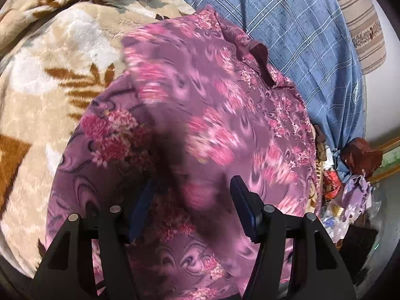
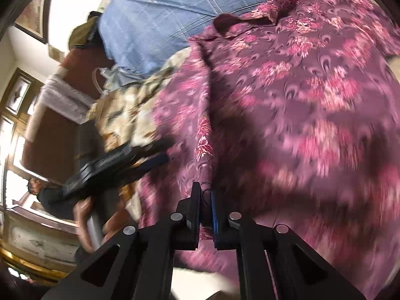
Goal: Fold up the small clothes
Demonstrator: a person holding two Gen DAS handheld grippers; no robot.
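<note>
A purple shirt with pink flower print lies spread over a cream and brown plush blanket, its collar pointing toward a blue checked bedsheet further back. One side of the shirt is lifted into a raised ridge of cloth, and much of the fabric is blurred. The right tool is clenched on that ridge, with a fold of the shirt's edge pinched between its two pads. The left tool stands released, jaws wide apart above the lower part of the shirt; cloth shows between them but the pads do not press on it. In the right wrist view the left tool appears at the shirt's far edge, held by a hand. A striped pillow and a heap of small items lie beyond the shirt. The step in hand seems to be folding one side of the shirt across its middle. The next move likely calls for laying the gripped edge flat over the body, releasing it, then smoothing it before the opposite side is folded.
</note>
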